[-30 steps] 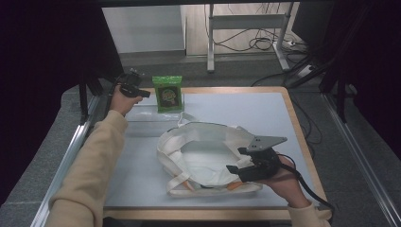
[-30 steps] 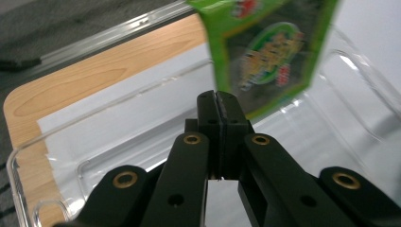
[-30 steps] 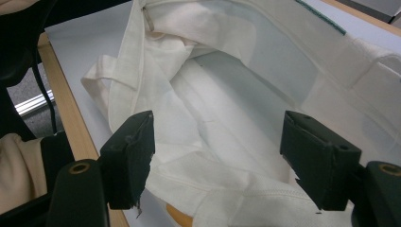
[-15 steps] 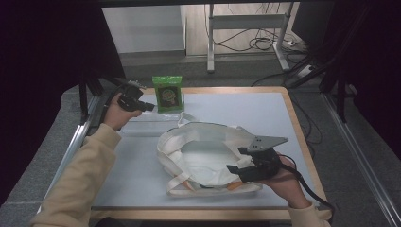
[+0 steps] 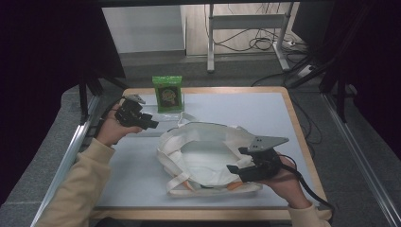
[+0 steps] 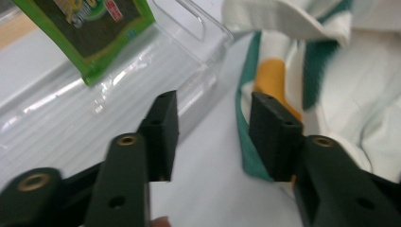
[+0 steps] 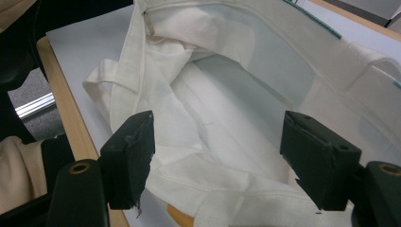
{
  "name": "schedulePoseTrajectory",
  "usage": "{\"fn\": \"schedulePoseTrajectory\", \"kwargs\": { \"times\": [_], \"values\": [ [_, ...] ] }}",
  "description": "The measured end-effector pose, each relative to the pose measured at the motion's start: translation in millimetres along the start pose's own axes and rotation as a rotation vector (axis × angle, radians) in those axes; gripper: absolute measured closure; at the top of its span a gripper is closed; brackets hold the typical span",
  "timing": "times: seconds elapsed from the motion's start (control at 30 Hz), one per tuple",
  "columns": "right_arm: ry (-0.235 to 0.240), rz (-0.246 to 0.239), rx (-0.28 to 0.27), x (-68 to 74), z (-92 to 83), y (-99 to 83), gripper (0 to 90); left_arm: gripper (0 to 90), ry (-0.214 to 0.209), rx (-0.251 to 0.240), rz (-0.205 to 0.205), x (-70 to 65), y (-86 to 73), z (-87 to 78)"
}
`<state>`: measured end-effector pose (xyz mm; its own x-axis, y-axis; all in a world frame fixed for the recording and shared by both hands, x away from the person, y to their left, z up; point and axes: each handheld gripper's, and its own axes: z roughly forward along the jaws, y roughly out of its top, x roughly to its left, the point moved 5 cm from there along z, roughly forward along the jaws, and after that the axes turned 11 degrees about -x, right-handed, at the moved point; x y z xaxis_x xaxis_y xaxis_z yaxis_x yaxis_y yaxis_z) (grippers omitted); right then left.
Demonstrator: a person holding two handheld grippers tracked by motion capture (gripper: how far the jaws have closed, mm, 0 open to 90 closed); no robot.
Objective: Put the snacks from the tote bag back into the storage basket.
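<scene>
Nearest the person, the right gripper [image 5: 239, 169] rests at the near right edge of the soft white cloth bag [image 5: 203, 151], which lies open in the middle of the blue-grey desk [image 5: 283, 113]. In the right gripper view its jaws stand wide apart over the bag's open mouth, and I cannot tell if they touch the cloth. No words can be read on the bag; it has green trim, and something orange shows at its near edge. Farther back on the left, the left gripper [image 5: 150, 123] hangs above the desk, just beside the bag. Its jaws have just been opening and now stand partly apart with nothing between them. Behind it, the flat green snack packet [image 5: 167, 92] stands upright in a clear plastic holder [image 6: 142, 75]. Its label is too blurry to read.
</scene>
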<state>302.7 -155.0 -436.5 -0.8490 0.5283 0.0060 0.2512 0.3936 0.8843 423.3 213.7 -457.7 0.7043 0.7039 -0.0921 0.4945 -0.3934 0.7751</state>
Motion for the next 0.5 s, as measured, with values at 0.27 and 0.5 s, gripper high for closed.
{"fn": "schedulePoseTrajectory", "kwargs": {
  "times": [0.27,0.5],
  "values": [
    [-0.004,0.001,-0.018,-0.5,-3.8,2.1,27.2,43.2,-0.039,-0.038,-0.030,-13.4,-22.4,-12.0],
    [-0.025,-0.006,-0.041,-1.0,-16.2,3.4,27.1,40.4,-0.062,-0.062,-0.011,-28.4,-33.8,-20.5]
  ]
}}
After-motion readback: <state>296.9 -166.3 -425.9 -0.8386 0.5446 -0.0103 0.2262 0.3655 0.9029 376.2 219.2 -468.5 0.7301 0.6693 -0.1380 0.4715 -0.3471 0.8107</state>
